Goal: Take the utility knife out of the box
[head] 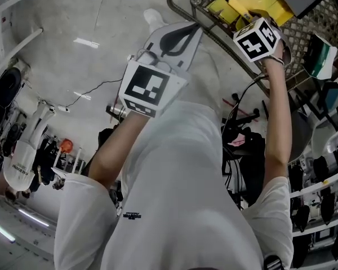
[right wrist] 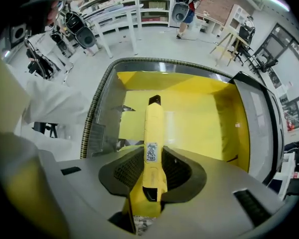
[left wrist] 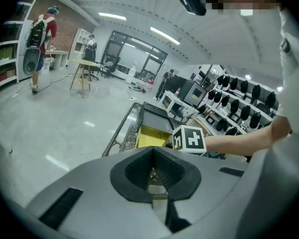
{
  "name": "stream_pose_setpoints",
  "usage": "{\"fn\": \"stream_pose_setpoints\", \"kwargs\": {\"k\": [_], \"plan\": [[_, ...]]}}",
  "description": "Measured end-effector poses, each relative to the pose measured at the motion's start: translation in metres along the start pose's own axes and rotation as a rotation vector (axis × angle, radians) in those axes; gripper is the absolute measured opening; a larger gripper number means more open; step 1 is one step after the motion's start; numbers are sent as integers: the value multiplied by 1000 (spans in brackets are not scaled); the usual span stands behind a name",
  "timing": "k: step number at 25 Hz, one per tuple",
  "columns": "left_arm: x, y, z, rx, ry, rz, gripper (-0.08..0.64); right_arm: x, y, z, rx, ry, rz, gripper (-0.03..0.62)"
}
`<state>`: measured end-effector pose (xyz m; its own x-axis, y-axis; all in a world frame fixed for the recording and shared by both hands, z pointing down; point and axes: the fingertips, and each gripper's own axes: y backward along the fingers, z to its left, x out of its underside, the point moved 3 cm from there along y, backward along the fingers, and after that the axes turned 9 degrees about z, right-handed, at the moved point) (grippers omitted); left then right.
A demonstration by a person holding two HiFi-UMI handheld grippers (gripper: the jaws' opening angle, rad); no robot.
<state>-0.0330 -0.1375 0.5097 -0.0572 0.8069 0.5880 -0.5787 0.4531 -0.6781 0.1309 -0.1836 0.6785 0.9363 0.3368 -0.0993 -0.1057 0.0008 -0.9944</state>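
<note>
Right gripper [right wrist: 153, 158], aimed down into the yellow box [right wrist: 199, 113], pinches the utility knife [right wrist: 153, 128] by its upper end while the rest reaches into the box; the grasp looks made, so next comes a straight lift clear of the walls.

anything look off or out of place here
Nothing stands out. The knife lies straight between the right claw jaws, gripped, over the open box, which looks intact.

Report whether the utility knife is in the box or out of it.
In: the utility knife stands between the right gripper's jaws, its tip down inside the yellow box.
</note>
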Motion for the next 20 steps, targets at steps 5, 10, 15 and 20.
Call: {"fn": "stream_pose_setpoints", "kwargs": {"k": [5,10,15,20], "plan": [[-2,5,0,1,-3,-6,2,-2,1,0,-39,16,18,103],[-10,12,0,-4,-17,-23,2,-2,12,-2,-39,-32,-16,101],[-18,25,-3,-11,-34,-39,2,-1,40,0,-11,-111,-91,101],[-27,39,-9,-8,-52,-59,2,-1,80,0,29,-213,-183,101]]}}
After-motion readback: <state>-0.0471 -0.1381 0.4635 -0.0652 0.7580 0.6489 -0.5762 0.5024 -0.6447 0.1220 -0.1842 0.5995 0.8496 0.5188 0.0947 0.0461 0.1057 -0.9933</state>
